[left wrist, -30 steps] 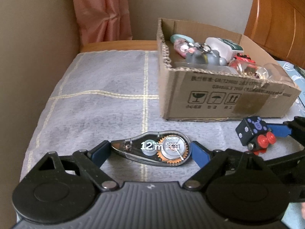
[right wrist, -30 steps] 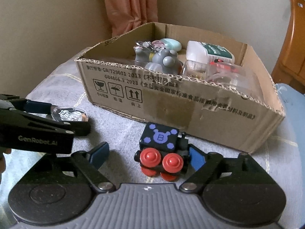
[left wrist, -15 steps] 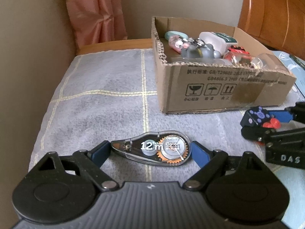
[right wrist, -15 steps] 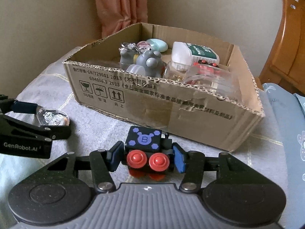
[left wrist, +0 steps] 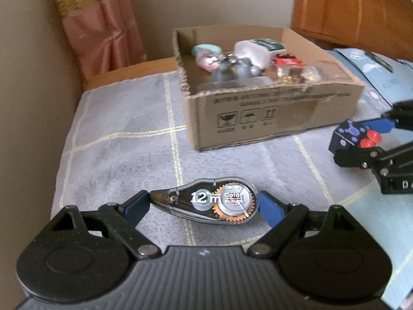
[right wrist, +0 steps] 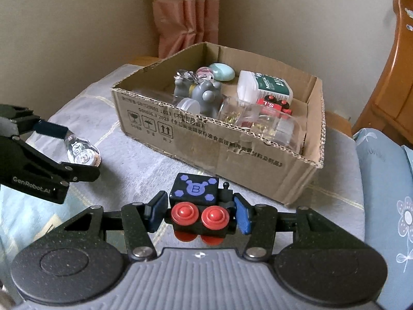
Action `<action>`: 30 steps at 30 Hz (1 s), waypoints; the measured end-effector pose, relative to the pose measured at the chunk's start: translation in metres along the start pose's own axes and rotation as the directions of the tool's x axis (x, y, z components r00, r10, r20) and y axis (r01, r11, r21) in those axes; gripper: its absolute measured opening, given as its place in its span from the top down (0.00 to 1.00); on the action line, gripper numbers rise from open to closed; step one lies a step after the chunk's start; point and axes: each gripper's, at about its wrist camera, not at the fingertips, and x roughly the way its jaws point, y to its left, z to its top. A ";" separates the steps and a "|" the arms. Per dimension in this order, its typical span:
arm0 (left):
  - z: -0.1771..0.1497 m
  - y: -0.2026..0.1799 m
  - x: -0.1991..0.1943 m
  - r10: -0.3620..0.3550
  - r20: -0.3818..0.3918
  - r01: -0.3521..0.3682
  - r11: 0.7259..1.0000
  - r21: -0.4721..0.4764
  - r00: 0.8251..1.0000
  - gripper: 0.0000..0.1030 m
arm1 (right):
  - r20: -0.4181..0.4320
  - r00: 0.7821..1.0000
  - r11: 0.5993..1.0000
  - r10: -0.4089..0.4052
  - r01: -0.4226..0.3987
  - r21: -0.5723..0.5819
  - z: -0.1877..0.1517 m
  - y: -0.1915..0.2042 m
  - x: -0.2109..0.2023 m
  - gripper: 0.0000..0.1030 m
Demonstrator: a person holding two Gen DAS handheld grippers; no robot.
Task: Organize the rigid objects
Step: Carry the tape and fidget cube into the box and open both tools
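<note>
Right wrist view: right gripper point(right wrist: 197, 213) pinches toy point(right wrist: 197, 204), left gripper point(left wrist: 204, 205) pinches tape point(left wrist: 206, 201), both near the box point(right wrist: 232, 152); step judged carrying, next lift over near wall, release.

Beige walls point(right wrist: 77, 25) (pink curtain point(right wrist: 184, 13)), wooden headboard point(left wrist: 348, 7).

Left claw point(left wrist: 204, 202) angled downward, blue pads set wide, clamped end to end on a correction tape dispenser point(left wrist: 206, 201). Right claw point(right wrist: 197, 213) tilted downward too, pads pressed against a black fidget cube point(right wrist: 198, 206).
</note>
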 end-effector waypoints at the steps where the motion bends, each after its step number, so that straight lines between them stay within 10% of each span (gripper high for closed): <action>1: 0.003 0.000 -0.004 -0.010 -0.001 0.010 1.000 0.013 1.000 0.13 | -0.002 1.000 1.000 0.004 -0.004 -0.007 0.001 -0.001 -0.003 0.42; 17: 0.142 -0.007 -0.023 -0.098 0.105 0.079 0.982 0.169 0.990 0.13 | 0.100 0.995 1.000 0.005 -0.003 -0.023 0.060 -0.028 -0.036 0.42; 30: 0.198 0.001 0.048 -0.076 0.105 0.073 0.997 0.030 0.992 0.11 | 0.086 0.995 0.998 -0.042 0.038 0.049 0.077 -0.058 -0.028 0.42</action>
